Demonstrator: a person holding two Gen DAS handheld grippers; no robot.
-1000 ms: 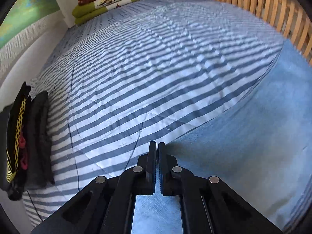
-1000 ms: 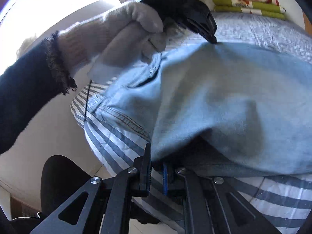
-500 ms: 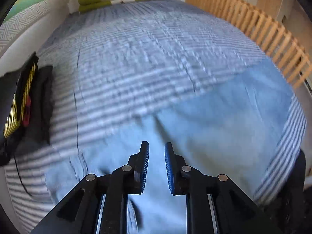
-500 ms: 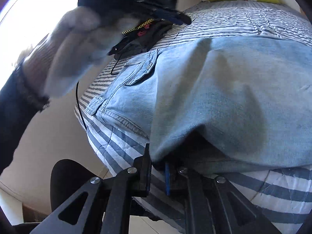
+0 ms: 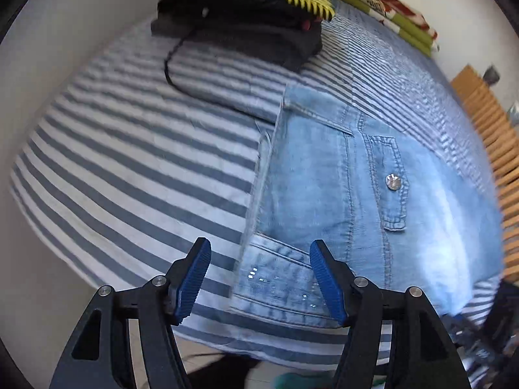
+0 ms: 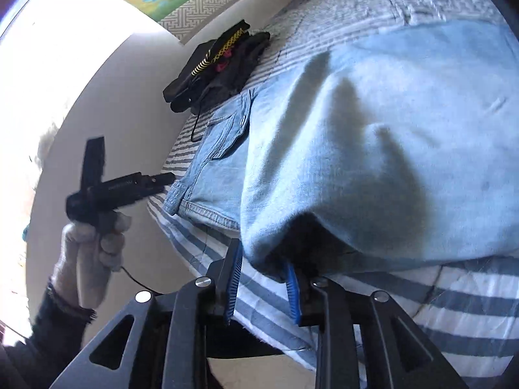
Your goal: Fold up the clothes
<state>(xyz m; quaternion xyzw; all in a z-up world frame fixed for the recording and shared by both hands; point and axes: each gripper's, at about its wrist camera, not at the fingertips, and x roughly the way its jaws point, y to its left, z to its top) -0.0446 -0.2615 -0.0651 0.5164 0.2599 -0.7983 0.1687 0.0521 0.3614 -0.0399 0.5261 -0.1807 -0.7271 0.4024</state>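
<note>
A light blue denim shirt [image 5: 327, 175] lies on the striped bed sheet [image 5: 136, 149], with one half folded over the other [image 6: 389, 136]. My left gripper [image 5: 259, 256] hovers over the shirt's near corner by the cuff [image 5: 275, 282], jaws opening, with nothing pressed between the pads. In the right wrist view a gloved hand [image 6: 87, 246] holds the left gripper [image 6: 162, 180] just off the bed's edge. My right gripper [image 6: 262, 278] sits at the folded edge; its jaws are opening and the fabric's edge hangs loosely between them.
A pile of dark folded clothes [image 5: 240, 26] with yellow lacing sits by the wall [image 6: 220, 64]. Green and red folded bedding [image 5: 389, 9] lies at the bed's far end. A wooden slatted rail [image 5: 486, 142] runs along the far side. A white wall [image 6: 123, 103] borders the near side.
The left gripper released the denim it had carried over, swung across to the shirt's near corner, rolled and opened wide. The right gripper's jaws parted a little around the fold.
</note>
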